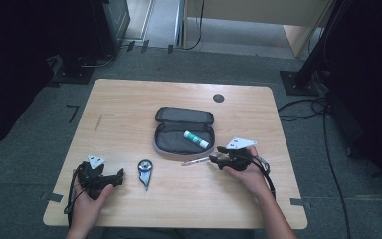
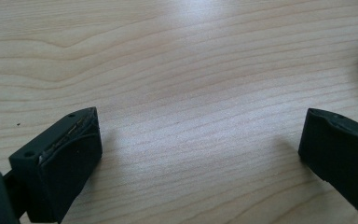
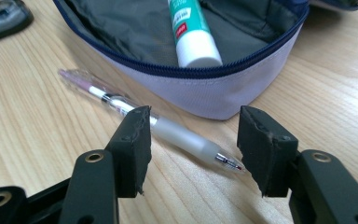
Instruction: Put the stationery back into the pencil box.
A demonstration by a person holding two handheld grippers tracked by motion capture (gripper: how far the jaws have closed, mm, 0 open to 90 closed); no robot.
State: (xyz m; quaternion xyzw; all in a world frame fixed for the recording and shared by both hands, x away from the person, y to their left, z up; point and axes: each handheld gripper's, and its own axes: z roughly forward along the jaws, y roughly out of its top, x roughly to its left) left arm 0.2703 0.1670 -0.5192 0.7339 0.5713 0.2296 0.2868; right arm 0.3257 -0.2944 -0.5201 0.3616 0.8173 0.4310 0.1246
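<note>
An open grey pencil case [image 1: 184, 130] lies at the table's middle with a green-and-white glue stick [image 1: 196, 140] inside it. A clear pen [image 1: 195, 161] rests on the wood just in front of the case. My right gripper [image 1: 216, 158] is low over the pen's tip end. In the right gripper view its jaws [image 3: 195, 122] stand open on either side of the pen [image 3: 182, 135], which lies flat beside the case [image 3: 205, 93] and the glue stick [image 3: 191, 32]. At the front left my left gripper [image 1: 121, 175] rests open, with bare wood between its jaws [image 2: 200, 126].
A small blue-and-grey tape dispenser [image 1: 145, 172] lies between the two hands, at the top left in the right gripper view [image 3: 0, 16]. The wooden table [image 1: 129, 99] has a black round cap [image 1: 218, 98] near its far edge. Cables and stands surround the table on the floor.
</note>
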